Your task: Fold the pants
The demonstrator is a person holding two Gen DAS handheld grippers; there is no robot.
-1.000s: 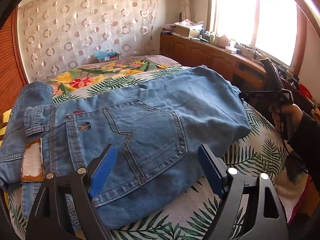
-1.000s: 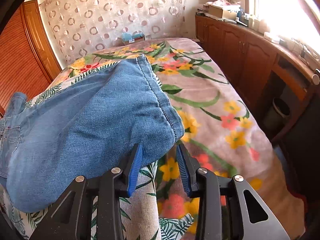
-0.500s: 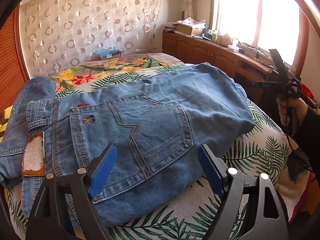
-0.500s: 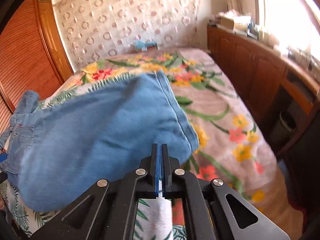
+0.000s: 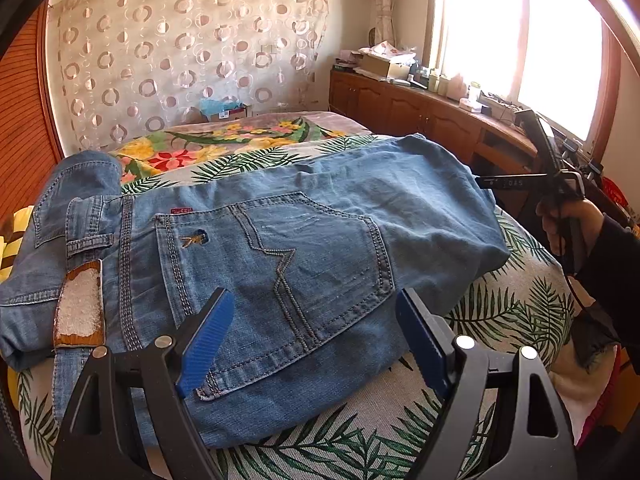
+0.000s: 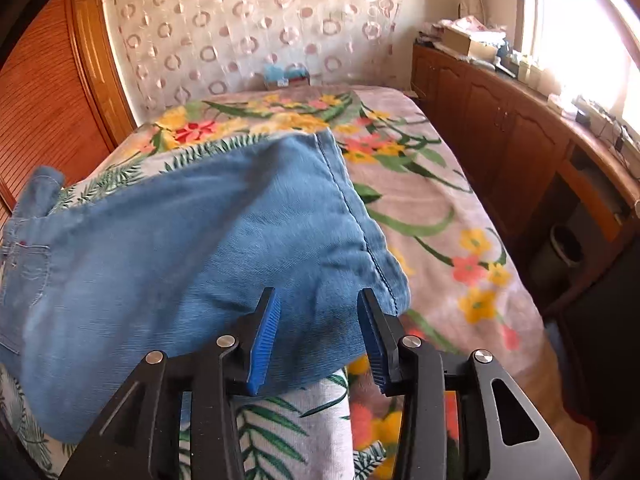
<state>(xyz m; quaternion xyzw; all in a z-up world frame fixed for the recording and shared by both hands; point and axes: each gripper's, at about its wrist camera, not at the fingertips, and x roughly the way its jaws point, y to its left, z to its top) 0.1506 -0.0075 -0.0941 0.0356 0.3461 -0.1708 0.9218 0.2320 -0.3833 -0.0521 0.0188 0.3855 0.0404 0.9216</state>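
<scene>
Jeans (image 5: 288,256): blue denim, lying across the bed (image 5: 520,312), waistband toward the wardrobe side, back pocket (image 5: 276,276) up; legs doubled over so the hems (image 6: 352,216) lie on top at the window side. One fold looks done; a further fold to shorten the bundle appears to be the step in hand.

Left gripper (image 5: 316,340): spread wide, hovering over the pocket's lower edge, holding nothing.

Right gripper (image 6: 316,332): parted, its pads flanking the folded end near the hem corner; whether they touch cloth I cannot tell, but nothing is pinched.

Handling note: denim is thick and springy. Take all layers deep between the pads at the near corner, steady the waistband end with the left, carry the fold across low and square.

Risk: layers sliding apart; hems skewing.

Surroundings: floral blanket (image 6: 432,216), cabinet (image 6: 500,128) under the window.
</scene>
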